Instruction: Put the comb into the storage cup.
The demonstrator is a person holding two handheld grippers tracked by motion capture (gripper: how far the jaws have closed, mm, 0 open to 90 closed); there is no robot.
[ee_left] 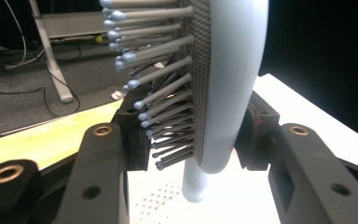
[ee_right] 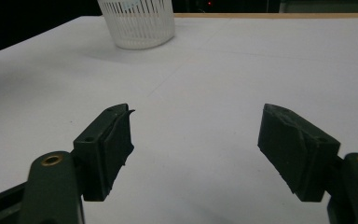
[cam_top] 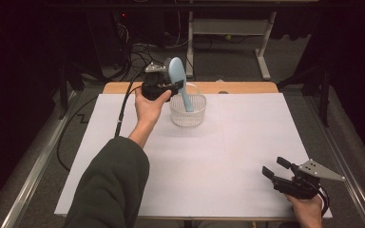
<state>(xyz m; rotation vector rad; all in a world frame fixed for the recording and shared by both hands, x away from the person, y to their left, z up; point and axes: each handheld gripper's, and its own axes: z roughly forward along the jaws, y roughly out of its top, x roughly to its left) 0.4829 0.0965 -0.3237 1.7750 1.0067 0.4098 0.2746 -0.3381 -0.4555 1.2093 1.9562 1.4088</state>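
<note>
A light blue hairbrush (cam_top: pixel 176 71) stands nearly upright, head up, with its handle reaching down into a white slotted basket (cam_top: pixel 197 114) at the back of the table. My left gripper (cam_top: pixel 177 86) is shut on the brush just below the head. In the left gripper view the bristles (ee_left: pixel 163 93) point left and the black pads (ee_left: pixel 137 140) press the brush (ee_left: pixel 228 93) from both sides, above the basket's perforated floor (ee_left: pixel 158 205). My right gripper (cam_top: pixel 275 167) rests near the front right corner, open with nothing between its fingers (ee_right: pixel 107 149). The basket (ee_right: pixel 137 23) is far off in its view.
A white sheet (cam_top: pixel 228 156) covers the table, whose wooden back edge (cam_top: pixel 247 87) shows behind the basket. The left gripper's cable (cam_top: pixel 121 114) trails off the left side. Floor cables and a desk's legs (cam_top: pixel 264 52) lie beyond the table.
</note>
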